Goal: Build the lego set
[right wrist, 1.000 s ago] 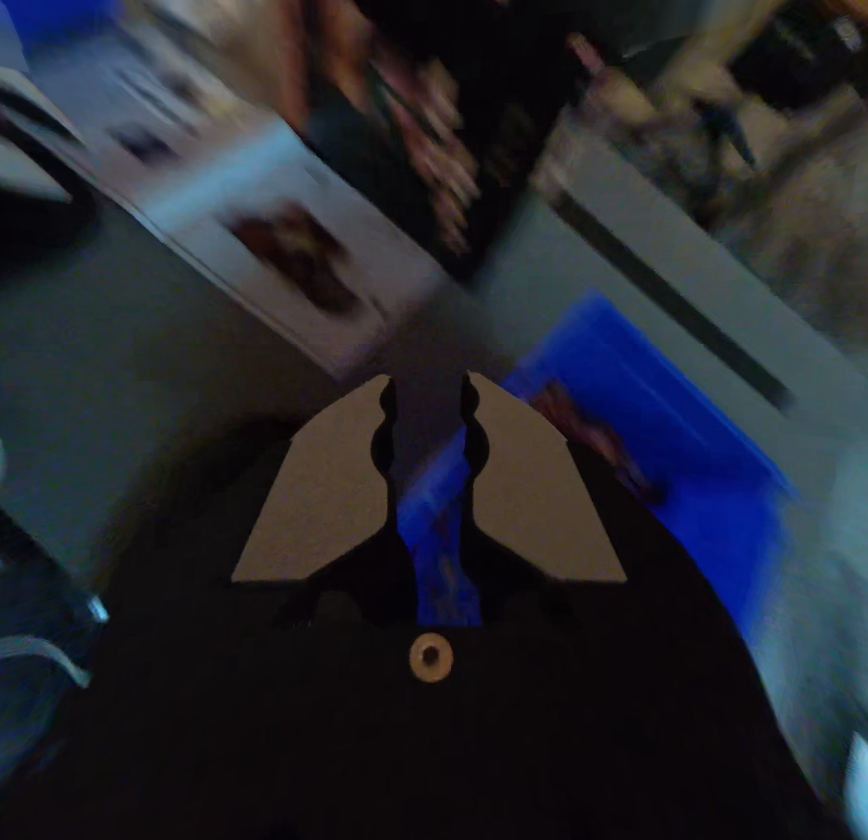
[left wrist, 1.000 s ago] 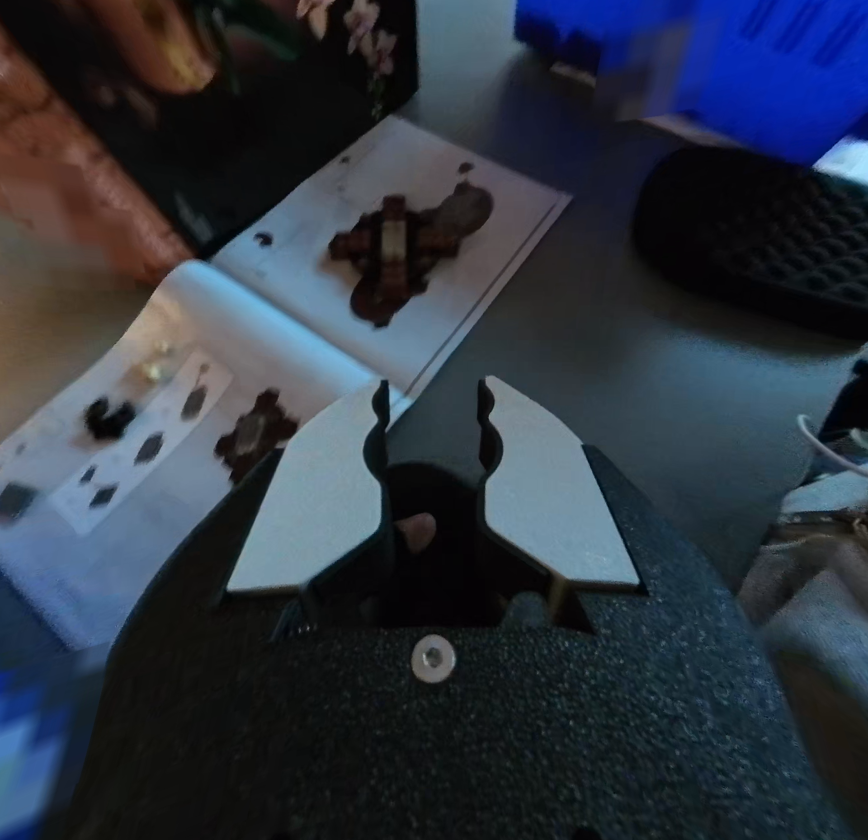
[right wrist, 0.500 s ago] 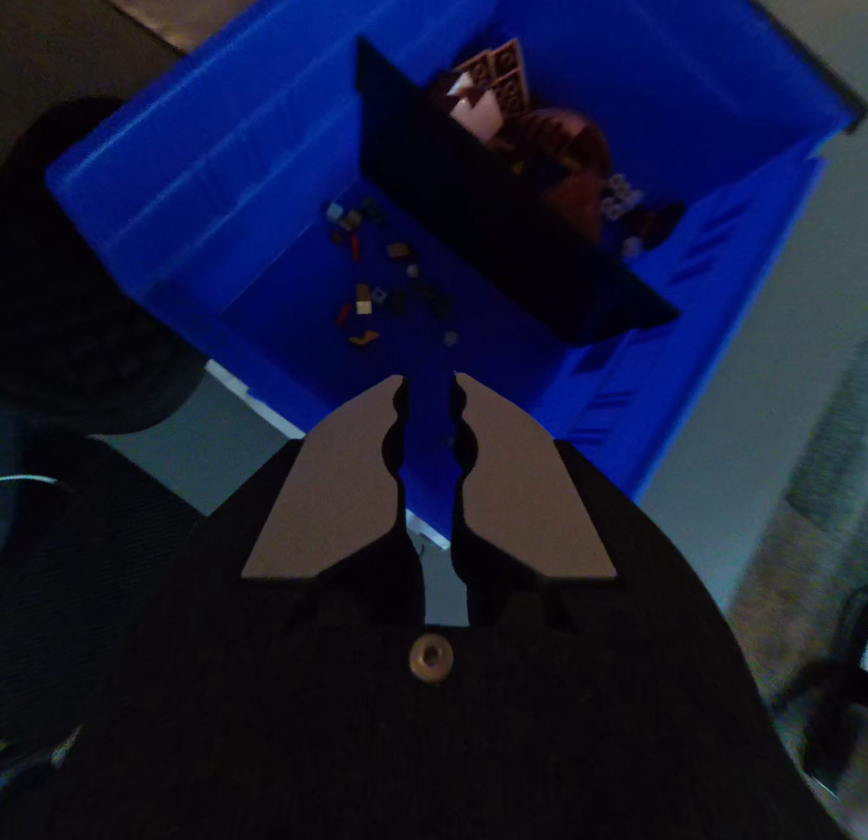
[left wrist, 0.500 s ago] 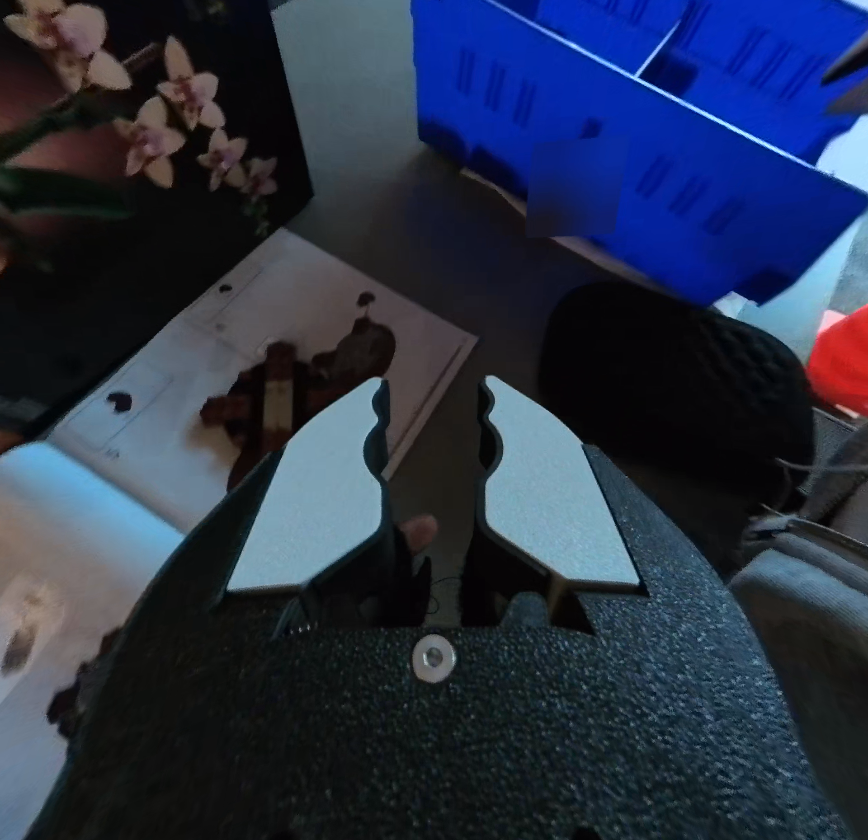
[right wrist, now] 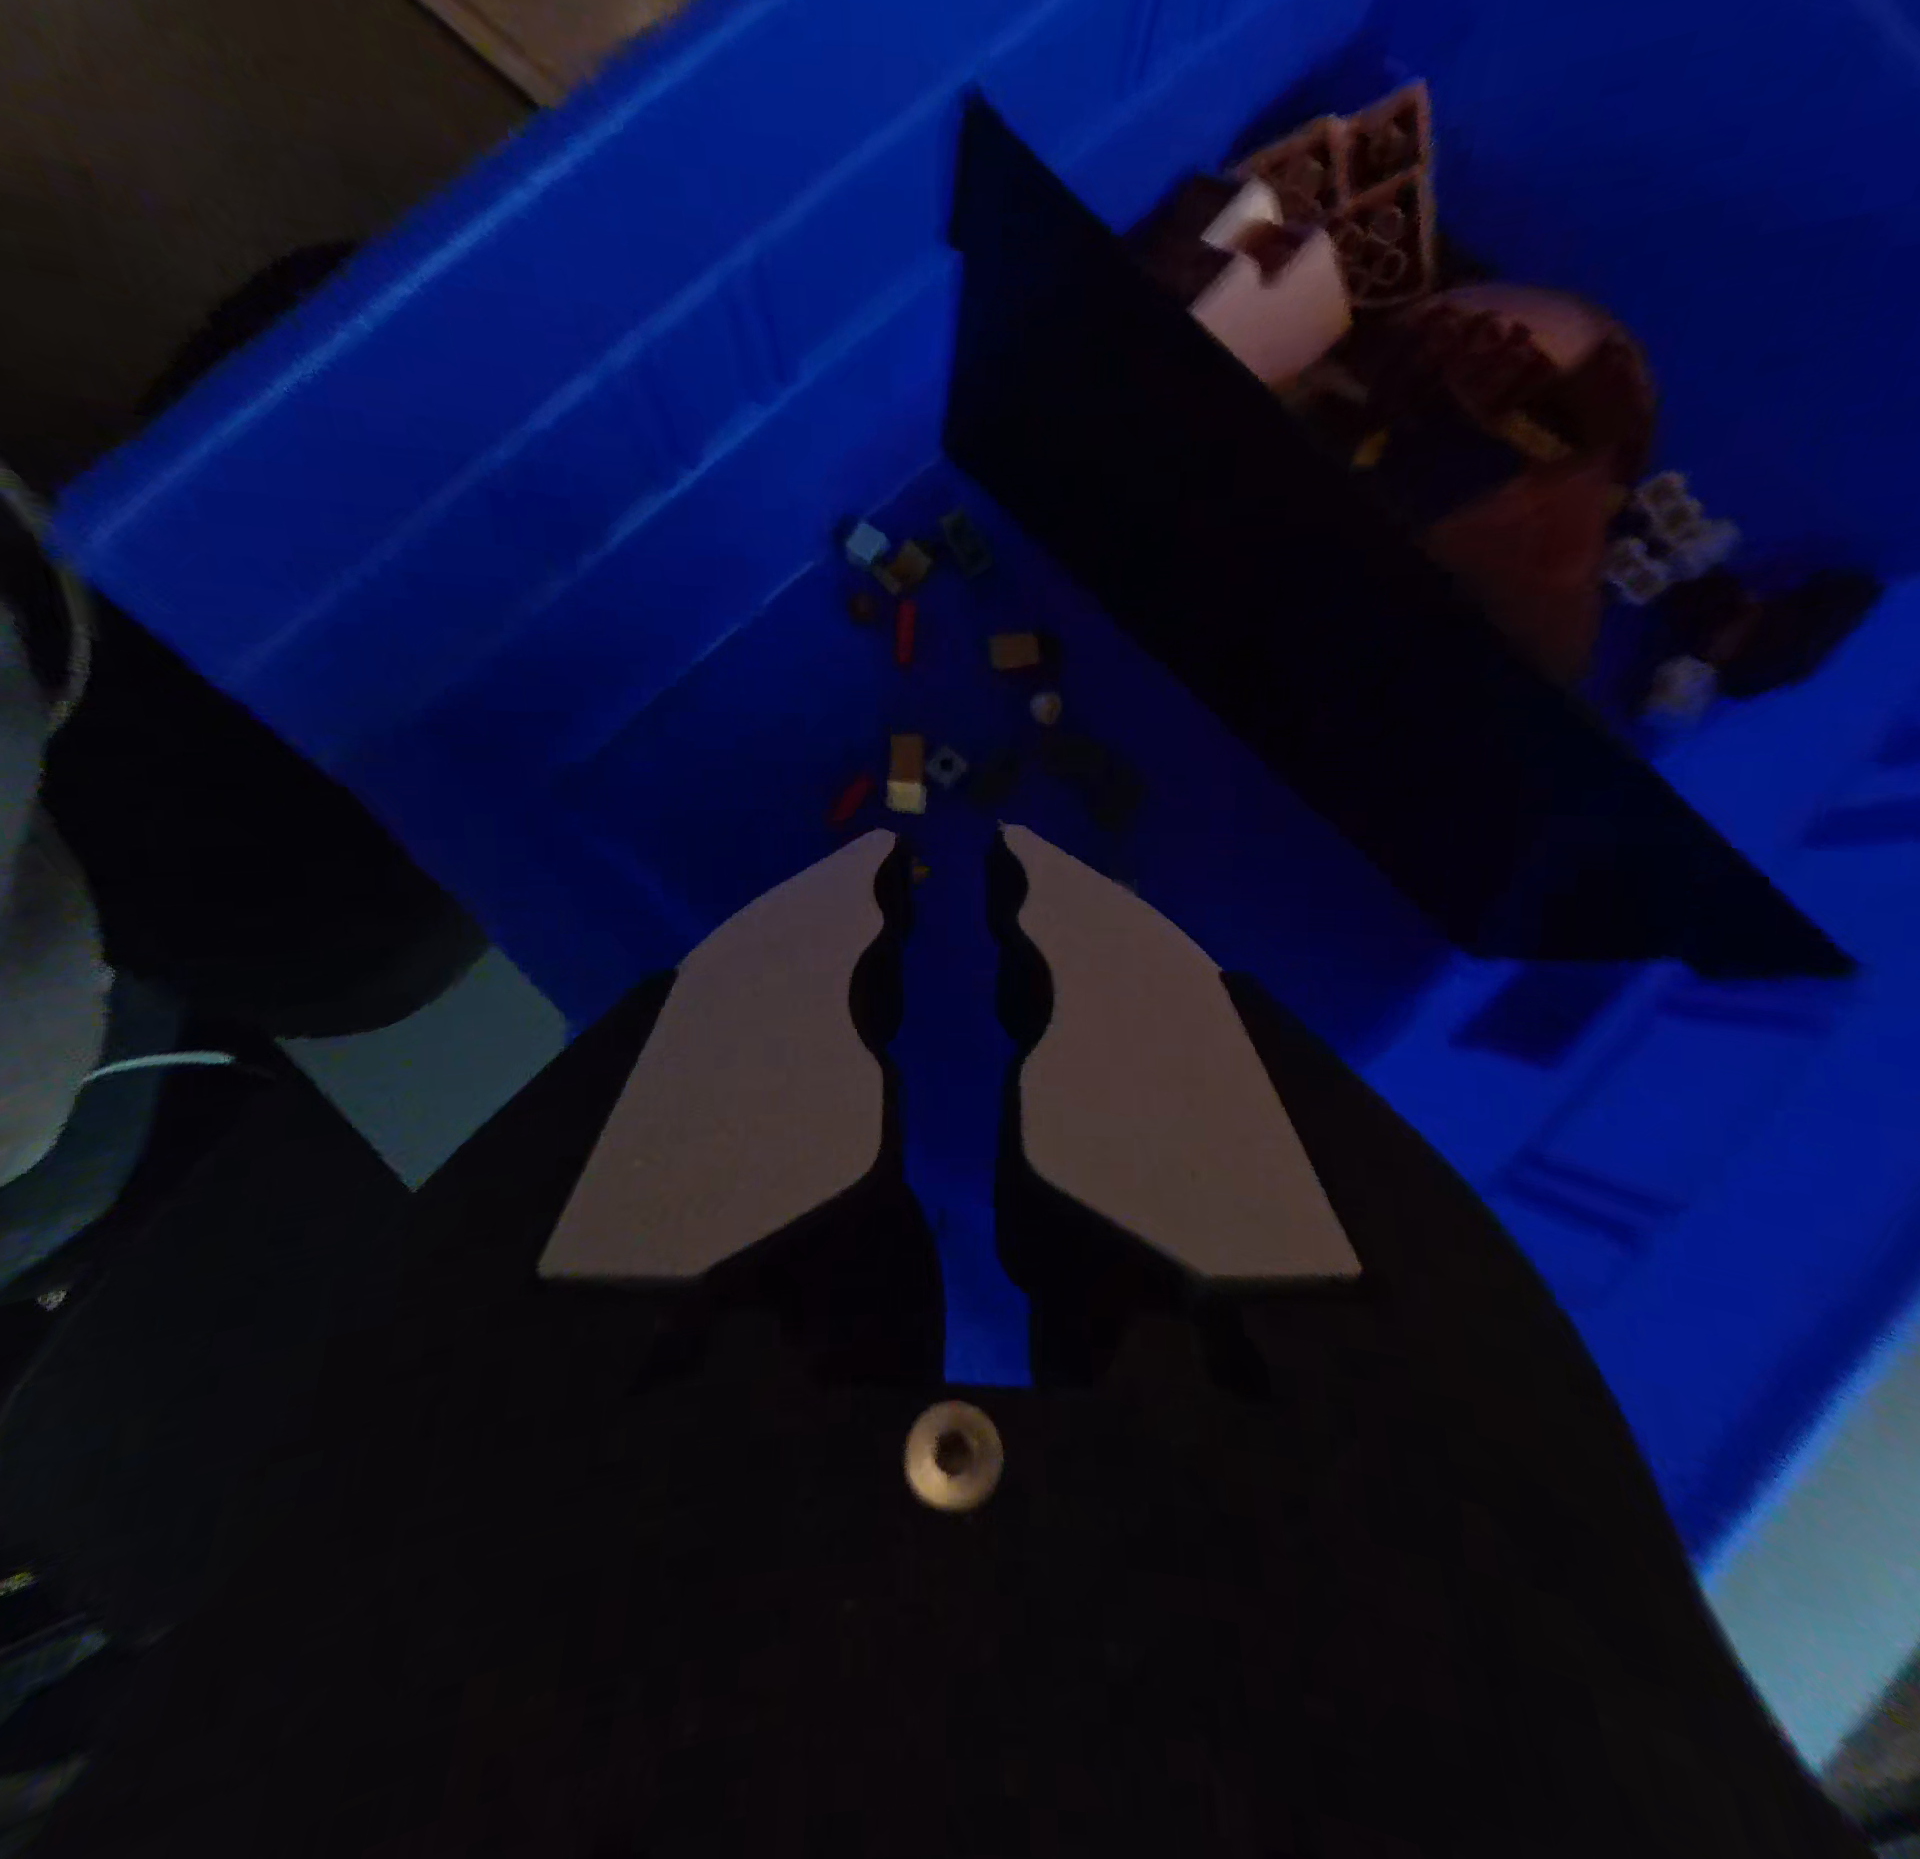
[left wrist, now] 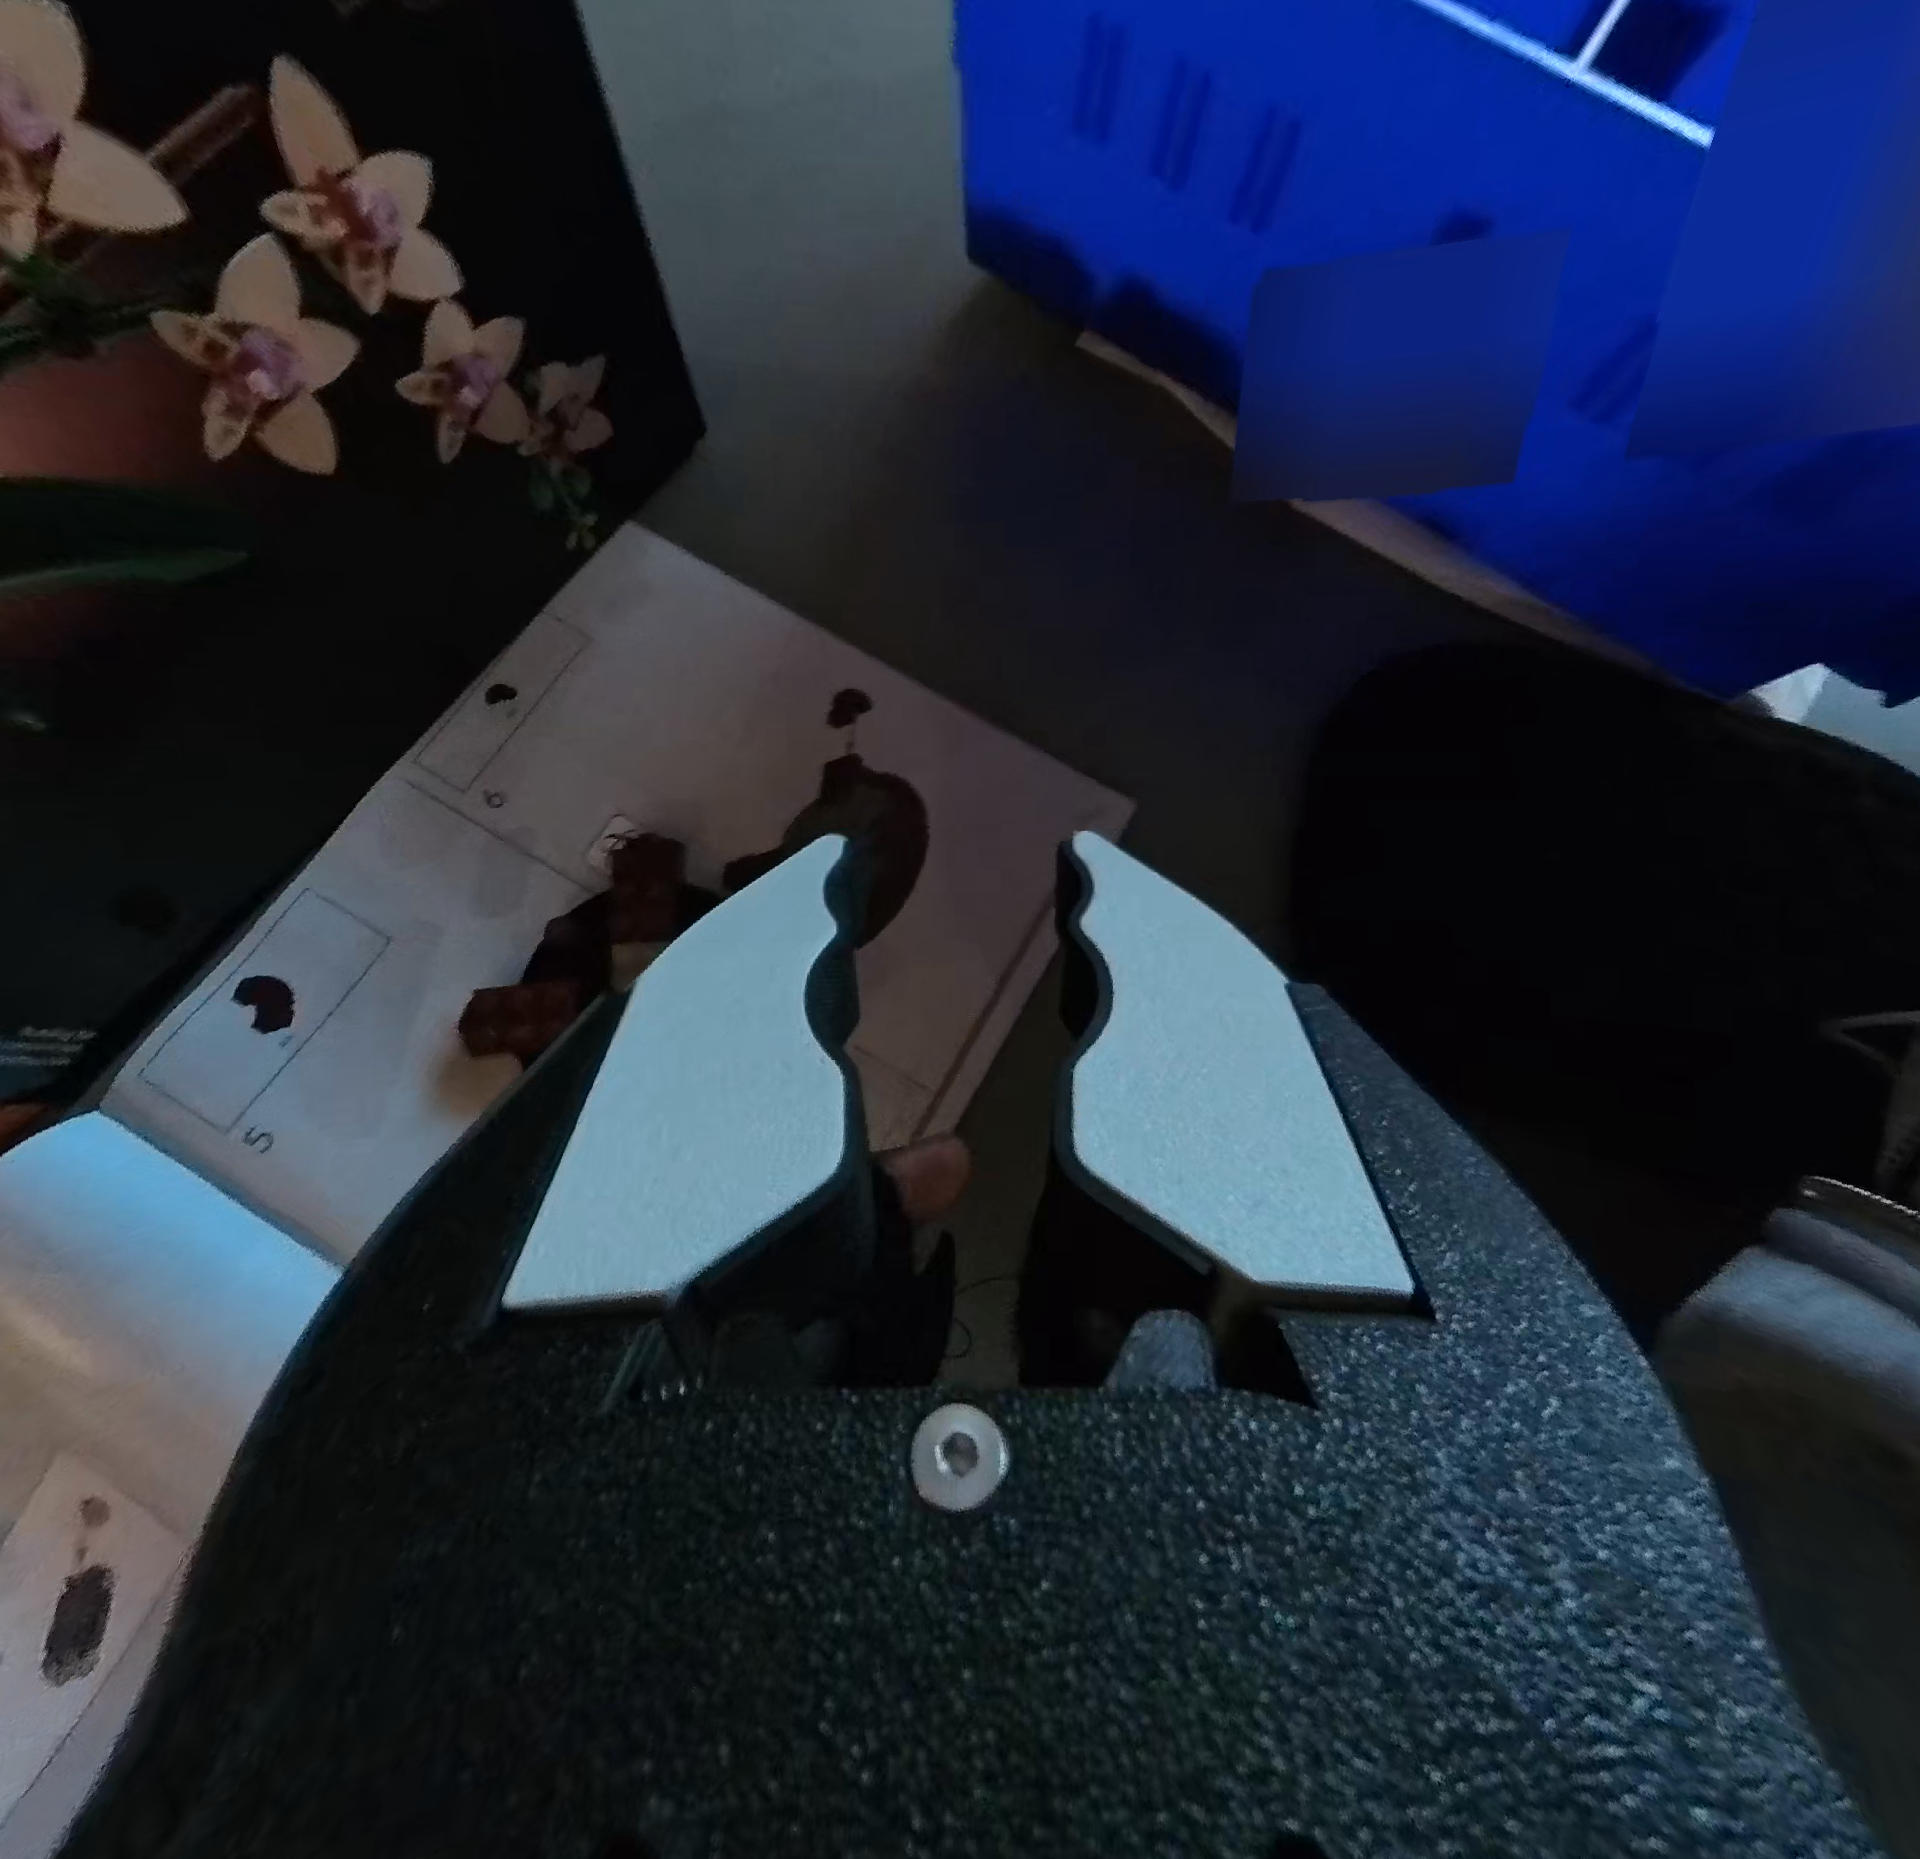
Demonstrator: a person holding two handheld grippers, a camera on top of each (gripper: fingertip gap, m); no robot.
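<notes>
My left gripper (left wrist: 951, 853) hangs with jaws spread and nothing between them, above an open booklet (left wrist: 623, 770) on the table. My right gripper (right wrist: 945, 843) hovers, jaws narrowly apart and bare, over small bricks (right wrist: 935, 729) in a blue bin (right wrist: 520, 355).

I count one open instruction booklet (left wrist: 665, 770) near on my left, one dark box printed with orchids (left wrist: 260, 303) far left, one blue divided bin (left wrist: 1351, 147) far right and one black rounded object (left wrist: 1558, 874) on the right. Inside the bin (right wrist: 520, 355) sits one dark divider (right wrist: 1247, 562), roughly a dozen tiny loose bricks (right wrist: 935, 718) near it, and one heap of brown pieces (right wrist: 1455, 355) beyond; I cannot count those.
</notes>
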